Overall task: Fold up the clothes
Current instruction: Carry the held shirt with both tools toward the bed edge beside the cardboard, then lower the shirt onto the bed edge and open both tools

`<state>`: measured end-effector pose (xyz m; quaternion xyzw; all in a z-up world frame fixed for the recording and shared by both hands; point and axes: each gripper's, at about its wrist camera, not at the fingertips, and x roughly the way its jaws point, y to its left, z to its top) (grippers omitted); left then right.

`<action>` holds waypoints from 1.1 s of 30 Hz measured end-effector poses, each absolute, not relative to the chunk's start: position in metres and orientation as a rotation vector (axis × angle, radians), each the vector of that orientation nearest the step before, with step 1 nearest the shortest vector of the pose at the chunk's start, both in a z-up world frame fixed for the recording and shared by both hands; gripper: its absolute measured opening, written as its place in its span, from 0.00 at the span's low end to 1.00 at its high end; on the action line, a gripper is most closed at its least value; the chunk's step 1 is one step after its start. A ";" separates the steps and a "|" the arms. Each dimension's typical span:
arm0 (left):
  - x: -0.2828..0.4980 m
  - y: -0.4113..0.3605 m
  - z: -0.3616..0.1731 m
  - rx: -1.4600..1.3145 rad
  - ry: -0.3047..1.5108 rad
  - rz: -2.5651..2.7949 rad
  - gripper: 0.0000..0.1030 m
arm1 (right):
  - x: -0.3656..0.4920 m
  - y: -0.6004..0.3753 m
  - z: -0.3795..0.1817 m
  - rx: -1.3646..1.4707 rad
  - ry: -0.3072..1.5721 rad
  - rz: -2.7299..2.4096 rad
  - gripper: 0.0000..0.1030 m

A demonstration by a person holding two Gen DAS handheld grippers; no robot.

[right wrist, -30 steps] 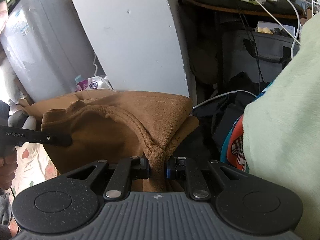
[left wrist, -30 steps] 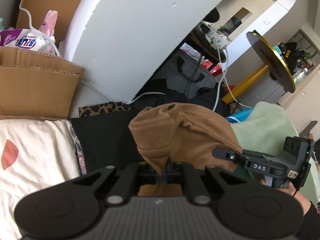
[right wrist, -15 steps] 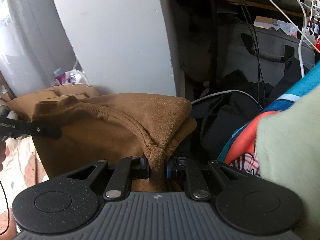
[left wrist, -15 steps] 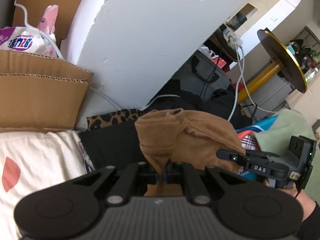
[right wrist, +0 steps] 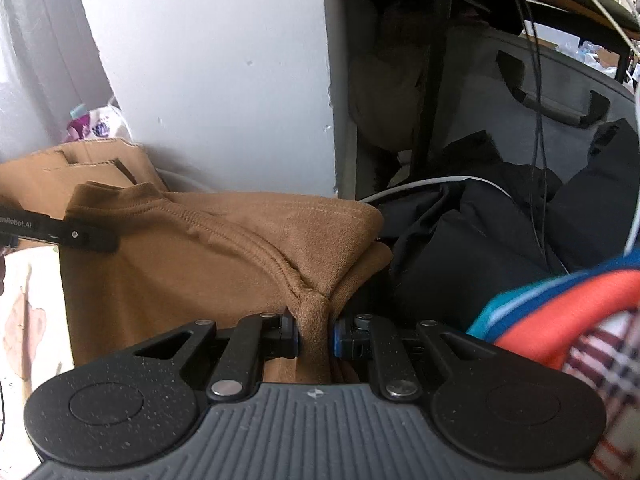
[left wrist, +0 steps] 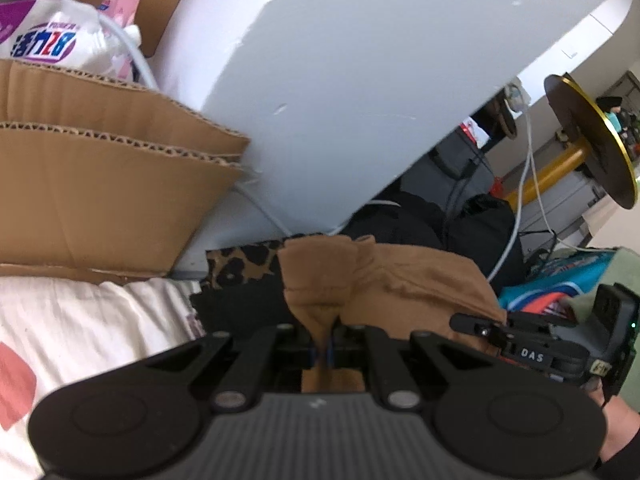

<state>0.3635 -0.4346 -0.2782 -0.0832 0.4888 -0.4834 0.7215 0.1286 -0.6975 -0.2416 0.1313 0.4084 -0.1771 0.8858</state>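
Two grippers share one brown garment (left wrist: 404, 280), each pinching a bunch of its cloth. In the left wrist view the left gripper (left wrist: 325, 350) has its blue-edged pads pressed almost together on a thin fold, and the cloth rises from the pinch into a rounded hump that spreads away to the right. The right gripper (left wrist: 476, 326) shows in that same view at the far right edge of the garment, a black arm lettered "DAS", held by a hand (left wrist: 618, 420) at the lower right corner.

In the right wrist view the right gripper (right wrist: 316, 334) is clamped on a thicker bunch of the same brown garment (right wrist: 208, 264), its pads standing a little apart with the fabric packed between them. From that pinch a stitched seam runs up and left across the cloth, which hangs as a broad sheet to the left. The left gripper (right wrist: 96, 238) reaches in from the left edge and meets the garment's upper left corner.

Behind the cloth stand cardboard (left wrist: 104, 184), a white panel (left wrist: 344, 80) and a heap of dark clothes (right wrist: 500, 220). A leopard-print cloth (left wrist: 244, 264) lies just beside the garment, and a colourful printed cloth (right wrist: 560, 300) lies to the right.
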 end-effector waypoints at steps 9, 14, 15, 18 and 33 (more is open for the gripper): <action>0.382 -0.443 -0.299 -0.192 1.068 -1.044 0.05 | 0.160 -0.712 -0.271 0.252 0.903 -0.395 0.14; 0.388 -0.447 -0.309 -0.185 1.068 -1.016 0.05 | 0.173 -0.715 -0.287 0.225 0.935 -0.409 0.17; 0.389 -0.448 -0.312 -0.181 1.072 -1.007 0.05 | 0.175 -0.716 -0.290 0.215 0.944 -0.419 0.22; 0.390 -0.449 -0.317 -0.165 1.086 -0.990 0.08 | 0.179 -0.723 -0.293 0.203 0.957 -0.460 0.36; 0.381 -0.413 -0.292 -0.187 1.035 -0.908 0.33 | 0.167 -0.717 -0.256 0.169 0.921 -0.478 0.39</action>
